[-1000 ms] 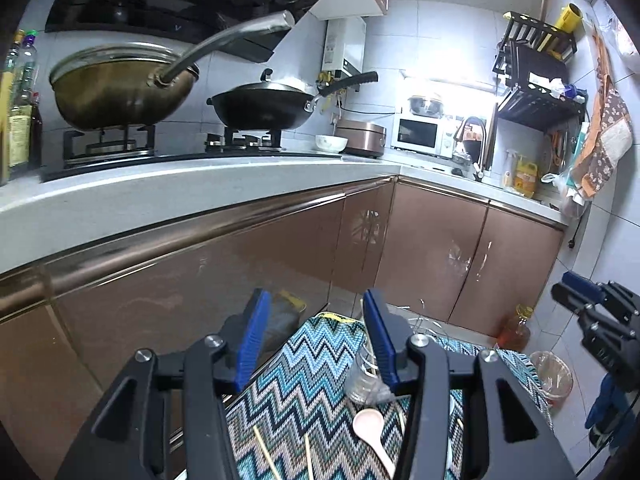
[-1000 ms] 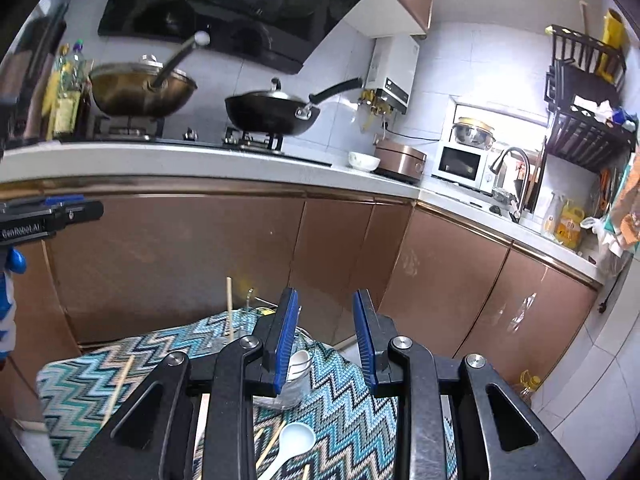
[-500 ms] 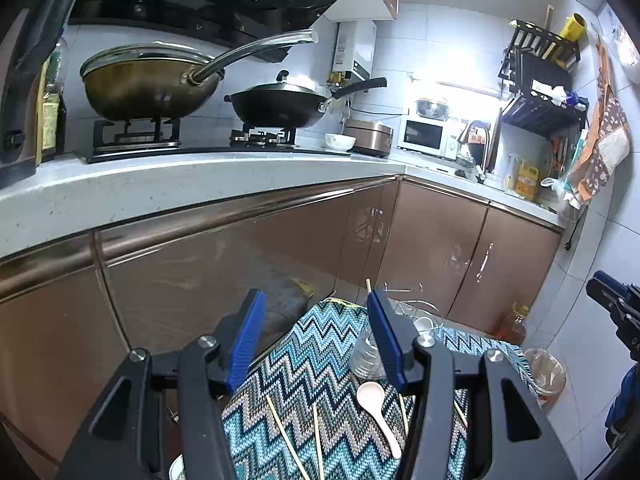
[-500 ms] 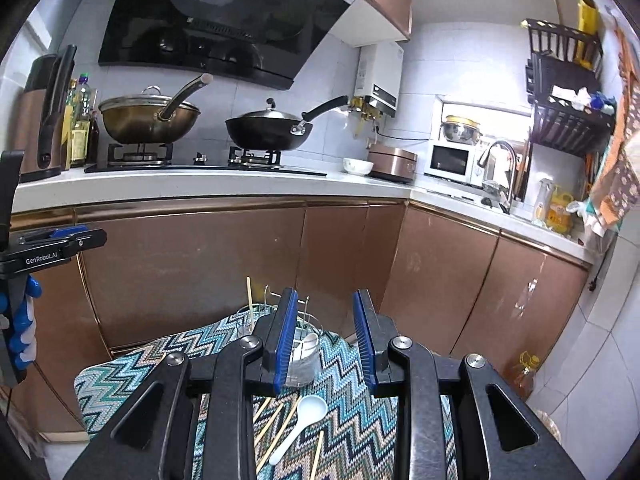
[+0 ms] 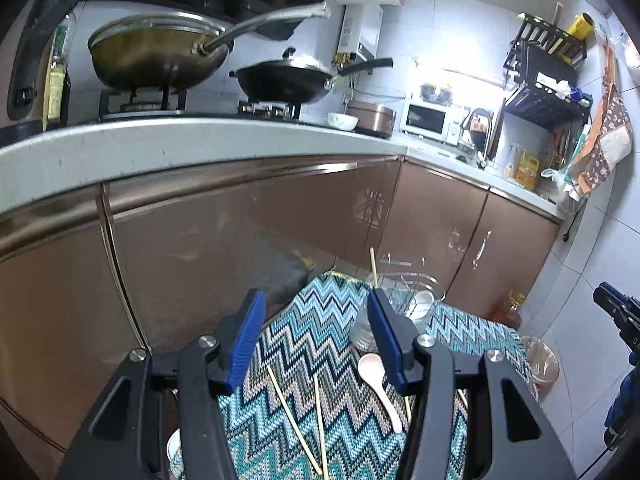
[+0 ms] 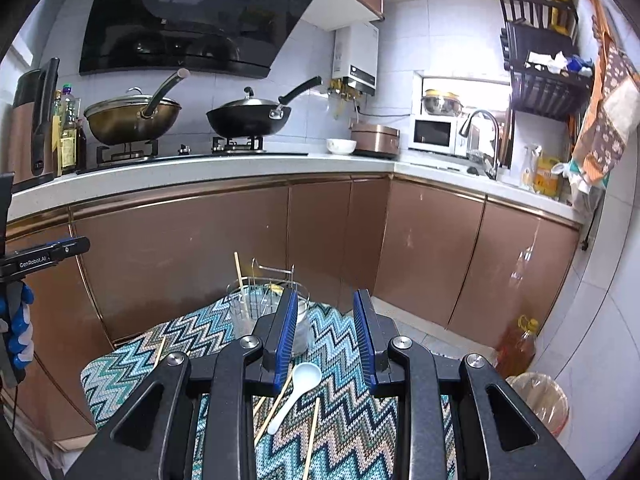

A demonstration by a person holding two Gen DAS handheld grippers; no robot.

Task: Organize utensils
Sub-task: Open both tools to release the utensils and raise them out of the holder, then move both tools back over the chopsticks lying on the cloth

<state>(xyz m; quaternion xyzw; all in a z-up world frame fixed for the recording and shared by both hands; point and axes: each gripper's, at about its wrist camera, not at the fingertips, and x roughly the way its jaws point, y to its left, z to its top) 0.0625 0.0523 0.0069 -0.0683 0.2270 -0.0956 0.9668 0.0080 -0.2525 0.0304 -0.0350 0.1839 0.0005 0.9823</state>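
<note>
- Both views have pulled back since a second ago; more of the zigzag cloth point(image 6: 344, 424) now shows.
- Left tongs point(image 5: 316, 340) and right tongs point(image 6: 326, 338) gape, empty.
- White spoon point(image 6: 298, 390) lies at 6 o'clock from the glass holder point(image 6: 268, 312); sorting not begun.

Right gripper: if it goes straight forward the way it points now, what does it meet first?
Probably the brown cabinet door. The right gripper is open and empty, aimed above the zigzag cloth; the clear utensil holder stands slightly left of that line. Depth is unclear.

Pretty bright overall, main glare blows out around the microwave point(image 5: 426, 119). Heavy fisheye bending, black corners, left view slightly soft.
</note>
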